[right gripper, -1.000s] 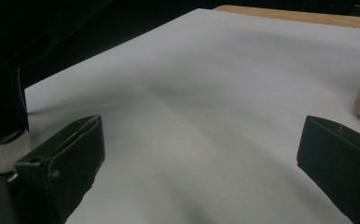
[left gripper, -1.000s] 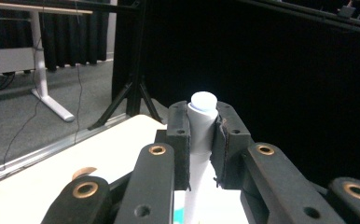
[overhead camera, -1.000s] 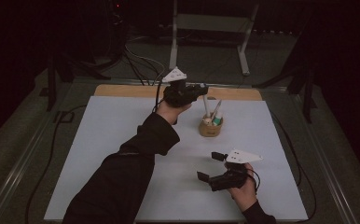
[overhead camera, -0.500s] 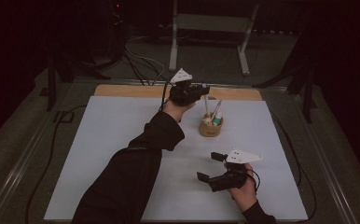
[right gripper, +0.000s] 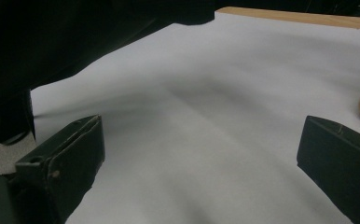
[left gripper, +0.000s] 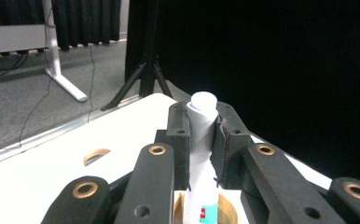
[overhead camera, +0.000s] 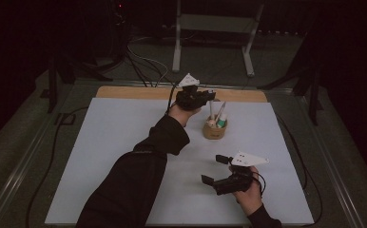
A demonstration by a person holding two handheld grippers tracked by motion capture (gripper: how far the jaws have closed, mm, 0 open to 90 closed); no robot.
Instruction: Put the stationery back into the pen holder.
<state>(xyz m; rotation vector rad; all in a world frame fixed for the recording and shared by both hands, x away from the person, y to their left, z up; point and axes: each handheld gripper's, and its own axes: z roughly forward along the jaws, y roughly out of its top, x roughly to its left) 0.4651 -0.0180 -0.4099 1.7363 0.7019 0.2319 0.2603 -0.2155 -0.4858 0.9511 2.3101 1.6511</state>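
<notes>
A round wooden cup (overhead camera: pixel 215 131) stands on the white sheet (overhead camera: pixel 124 142) right of centre, with a few white tubes upright in it. My left gripper (overhead camera: pixel 209 95) reaches over the cup from the far side. In the left gripper view its jaws (left gripper: pixel 202 135) are shut on the top of a white tube (left gripper: pixel 202 106) with a teal label, whose foot is down in the cup (left gripper: pixel 228 206). My right gripper (overhead camera: pixel 215 169) rests low over the sheet near the front right, open with nothing between its pads (right gripper: pixel 66 156).
A dark sleeve (overhead camera: pixel 139 166) lies diagonally across the middle of the sheet and shows at the upper left of the right gripper view (right gripper: pixel 75 37). A wooden strip (overhead camera: pixel 124 91) runs along the far edge. Beyond it are cables and stand legs (overhead camera: pixel 177 52) on the floor.
My left gripper has shifted a little to the right, over the cup. The right gripper has stayed where it was, open.
</notes>
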